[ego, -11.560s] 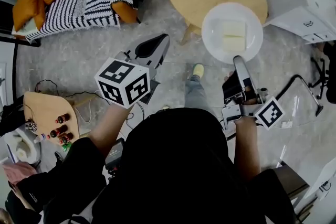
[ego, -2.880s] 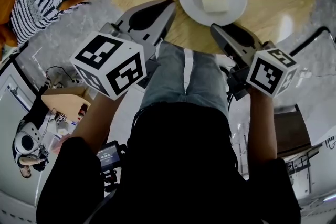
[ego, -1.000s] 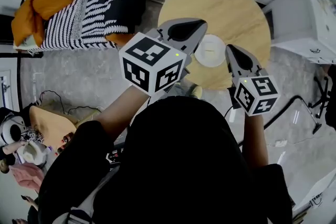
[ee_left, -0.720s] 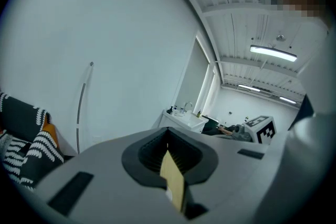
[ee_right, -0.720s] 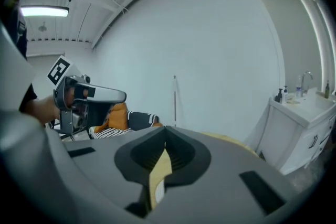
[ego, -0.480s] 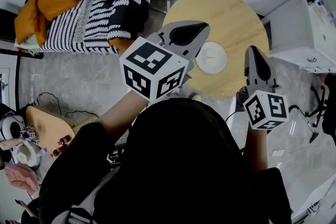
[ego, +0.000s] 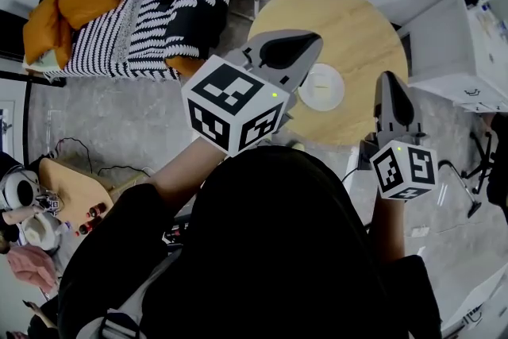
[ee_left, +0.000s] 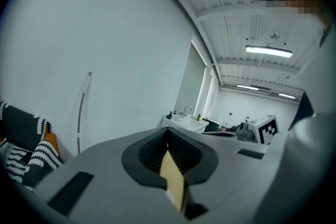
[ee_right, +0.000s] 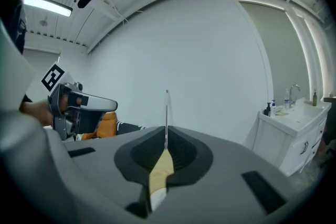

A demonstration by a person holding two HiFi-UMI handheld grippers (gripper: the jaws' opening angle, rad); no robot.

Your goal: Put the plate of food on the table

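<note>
White plate rests on the round wooden counter, upper centre-right of the head view. Left tongs show just left of it and right tongs to its right, both closed with nothing between them.

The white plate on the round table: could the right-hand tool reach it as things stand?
Probably yes. The plate sits in the open on the table, with nothing between it and the right tool. That tool is shut and empty, so it would need to open first.
</note>
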